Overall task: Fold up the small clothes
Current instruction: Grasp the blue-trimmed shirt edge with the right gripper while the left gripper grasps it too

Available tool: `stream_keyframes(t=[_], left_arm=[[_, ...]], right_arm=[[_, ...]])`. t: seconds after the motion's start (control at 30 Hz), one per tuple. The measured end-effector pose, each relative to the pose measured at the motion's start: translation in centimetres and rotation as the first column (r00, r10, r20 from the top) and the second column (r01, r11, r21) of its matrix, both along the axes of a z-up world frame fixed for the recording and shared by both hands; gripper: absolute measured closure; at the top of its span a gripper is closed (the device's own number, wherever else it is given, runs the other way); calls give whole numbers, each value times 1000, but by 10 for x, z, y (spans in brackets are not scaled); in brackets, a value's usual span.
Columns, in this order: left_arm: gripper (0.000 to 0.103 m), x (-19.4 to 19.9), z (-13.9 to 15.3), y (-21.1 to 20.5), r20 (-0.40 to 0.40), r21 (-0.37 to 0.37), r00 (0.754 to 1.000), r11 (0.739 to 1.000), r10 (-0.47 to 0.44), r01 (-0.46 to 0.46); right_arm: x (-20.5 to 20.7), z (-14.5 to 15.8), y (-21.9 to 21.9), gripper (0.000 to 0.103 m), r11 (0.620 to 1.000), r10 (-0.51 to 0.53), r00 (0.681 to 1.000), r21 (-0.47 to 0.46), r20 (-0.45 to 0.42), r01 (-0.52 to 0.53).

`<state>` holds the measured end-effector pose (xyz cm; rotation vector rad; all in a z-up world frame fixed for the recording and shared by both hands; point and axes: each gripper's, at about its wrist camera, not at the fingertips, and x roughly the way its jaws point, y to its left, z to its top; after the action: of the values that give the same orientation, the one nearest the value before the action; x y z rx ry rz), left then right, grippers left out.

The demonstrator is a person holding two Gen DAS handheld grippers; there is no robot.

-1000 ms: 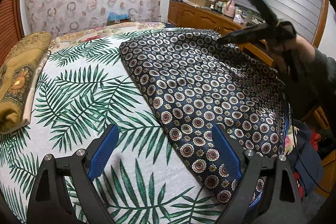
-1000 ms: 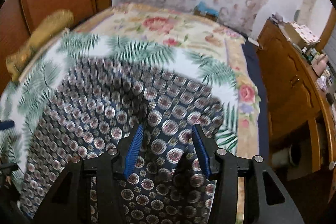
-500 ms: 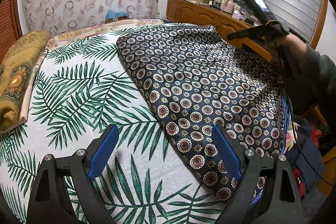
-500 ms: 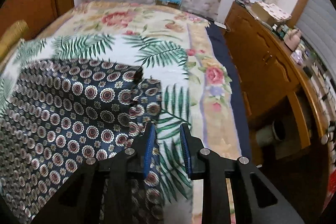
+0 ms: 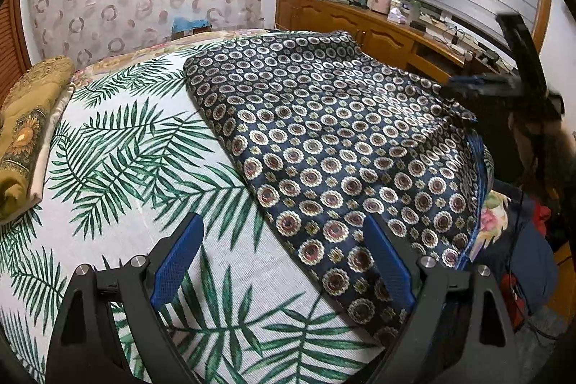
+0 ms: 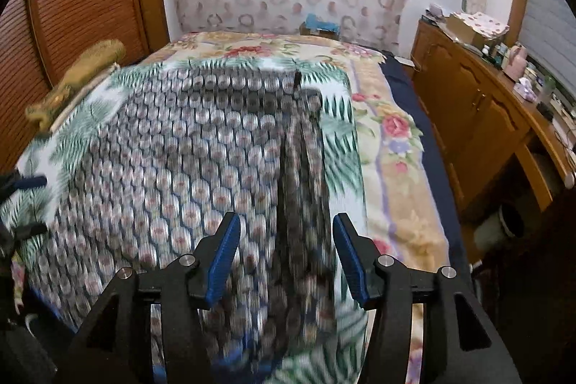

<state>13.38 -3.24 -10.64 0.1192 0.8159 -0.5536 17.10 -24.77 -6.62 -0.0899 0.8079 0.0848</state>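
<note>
A dark blue garment with a circle-flower print (image 5: 324, 132) lies spread on the palm-leaf sheet (image 5: 126, 150) of the bed. My left gripper (image 5: 284, 254) is open and empty, hovering over the garment's near left edge. My right gripper (image 6: 286, 247) is open and empty above the garment (image 6: 201, 175), which is blurred by motion in the right wrist view; a raised fold of cloth (image 6: 298, 161) runs between its fingers. The right gripper also shows in the left wrist view (image 5: 511, 85) at the garment's far right edge.
A folded mustard blanket (image 5: 25, 132) lies along the bed's left side. A wooden dresser (image 6: 486, 117) with clutter on top stands right of the bed. A floral blanket (image 6: 392, 139) lies under the sheet. Dark clothes (image 5: 522, 240) sit off the bed's right edge.
My right gripper was shut on the garment's edge half a second ago; it has opened, let go, and drawn back. The garment now lies flatter. The left gripper has barely moved.
</note>
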Motion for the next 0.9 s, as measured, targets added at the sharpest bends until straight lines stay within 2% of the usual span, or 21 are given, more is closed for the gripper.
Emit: stream_keyframes(t=[0.17, 0.33, 0.4, 0.57, 0.73, 0.9], left_arm=[[13, -8, -1, -2, -1, 11, 1000, 1000, -10, 10], [13, -17, -4, -1, -13, 13, 1000, 1000, -25, 25], [16, -21, -5, 0, -22, 3, 999, 999, -41, 41], [41, -31, -8, 3, -52, -26, 996, 997, -72, 71], [55, -41, -12, 2, -80, -43, 993, 995, -90, 87], [58, -49, -14, 0, -74, -40, 994, 996, -85, 82]], right_arm=[[-36, -8, -9, 48, 999, -35, 999, -15, -5, 35], [-55, -15, -10, 48, 998, -39, 999, 42, -33, 41], [-65, -14, -8, 48, 998, -39, 999, 50, -34, 41], [-76, -17, -7, 48, 997, -41, 998, 67, -38, 43], [-83, -19, -8, 48, 996, -34, 998, 82, -44, 38], [-90, -18, -1, 48, 998, -19, 998, 57, -54, 22]])
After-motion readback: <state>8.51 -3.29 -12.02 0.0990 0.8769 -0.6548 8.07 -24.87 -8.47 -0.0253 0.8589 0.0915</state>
